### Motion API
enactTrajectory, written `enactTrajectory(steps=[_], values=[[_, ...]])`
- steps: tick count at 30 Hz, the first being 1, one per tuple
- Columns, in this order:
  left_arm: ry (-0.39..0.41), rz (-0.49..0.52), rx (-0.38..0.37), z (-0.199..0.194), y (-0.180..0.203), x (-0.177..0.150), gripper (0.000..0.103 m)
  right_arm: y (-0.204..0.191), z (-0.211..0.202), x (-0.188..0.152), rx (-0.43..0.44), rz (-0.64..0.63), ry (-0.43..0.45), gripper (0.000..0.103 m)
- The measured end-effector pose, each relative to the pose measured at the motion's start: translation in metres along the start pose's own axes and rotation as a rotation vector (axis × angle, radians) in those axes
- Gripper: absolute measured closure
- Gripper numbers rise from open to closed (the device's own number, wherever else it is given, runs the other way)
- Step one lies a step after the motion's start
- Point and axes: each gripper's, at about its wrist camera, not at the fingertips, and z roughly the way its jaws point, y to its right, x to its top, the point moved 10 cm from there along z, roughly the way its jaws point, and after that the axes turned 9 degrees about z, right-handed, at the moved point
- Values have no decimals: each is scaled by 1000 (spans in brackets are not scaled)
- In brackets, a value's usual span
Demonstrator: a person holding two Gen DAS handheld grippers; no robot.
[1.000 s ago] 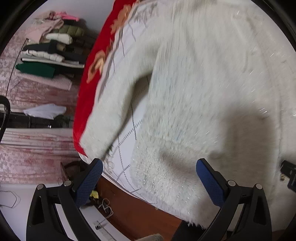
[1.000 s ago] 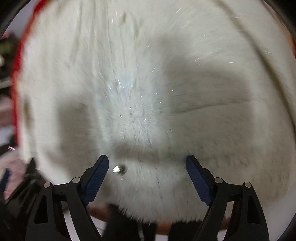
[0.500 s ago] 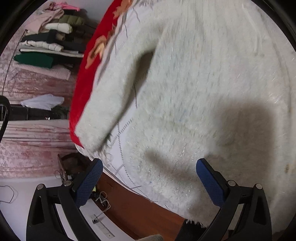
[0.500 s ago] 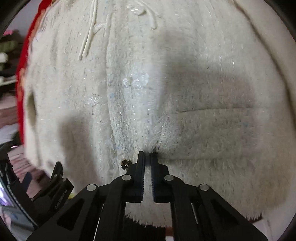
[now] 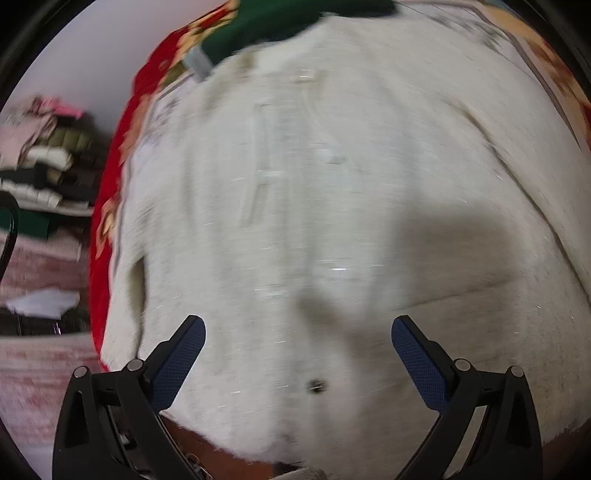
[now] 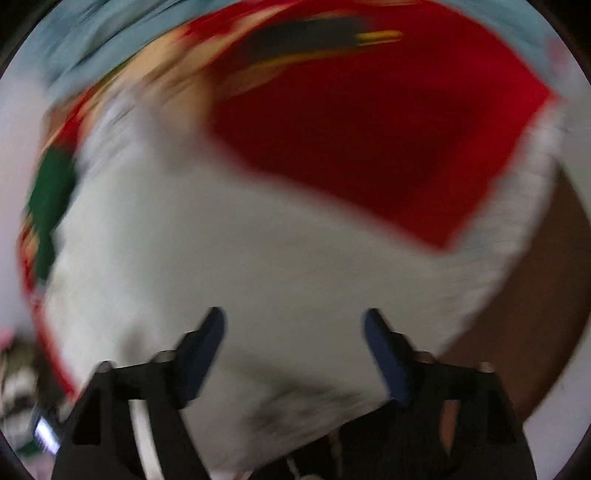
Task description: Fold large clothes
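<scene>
A large fluffy white sweater (image 5: 332,221) lies spread over a red flowered bedspread (image 5: 110,192) and fills the left wrist view. My left gripper (image 5: 297,354) is open and empty just above the sweater's lower hem, near a small dark button (image 5: 317,385). In the blurred right wrist view the white sweater (image 6: 258,258) shows below the red bedspread (image 6: 369,140). My right gripper (image 6: 294,343) is open and empty over the white fabric.
A stack of folded clothes (image 5: 48,170) stands at the far left beyond the bed. A green garment (image 5: 280,22) lies at the top of the bed. The brown wooden bed edge (image 5: 214,458) shows below the hem. Brown floor (image 6: 546,295) is at the right.
My right gripper, shut on the sweater's hem half a second ago, has opened and swung fast to the right. My left gripper has moved right over the sweater, staying open.
</scene>
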Motion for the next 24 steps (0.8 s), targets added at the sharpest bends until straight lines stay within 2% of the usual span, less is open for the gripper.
enactTrajectory(steps=[2, 5, 7, 9, 10, 11, 13, 14, 15, 18, 21, 24], values=[[1, 57, 32, 7, 17, -2, 0, 31, 19, 0, -34, 45, -5, 18], [-60, 176, 107, 39, 28, -21, 0, 68, 57, 6, 15, 97, -100, 18], [-25, 160, 60, 40, 24, -25, 0, 73, 85, -6, 52, 137, -188, 18], [-15, 166, 31, 38, 20, -25, 0, 76, 97, -13, 144, 280, -231, 19], [-15, 172, 23, 36, 19, -26, 0, 70, 98, -12, 183, 309, -222, 31], [-24, 174, 13, 35, 17, -26, 0, 64, 94, -12, 228, 320, -209, 42], [-31, 161, 9, 32, 11, -21, 0, 67, 78, -7, 229, 309, -184, 77], [-22, 145, 2, 27, 7, -15, 0, 64, 71, -7, 224, 303, -171, 83], [-13, 130, -2, 23, 4, -11, 0, 61, 60, -6, 229, 303, -162, 87], [23, 77, -27, 6, -4, 3, 0, 49, 21, -4, 281, 316, -123, 89], [50, 21, -55, -10, -17, 16, 0, 39, -34, 2, 354, 252, -69, 90], [67, -47, -65, -16, -42, 28, 0, -42, -77, 8, 445, 122, -23, 90]])
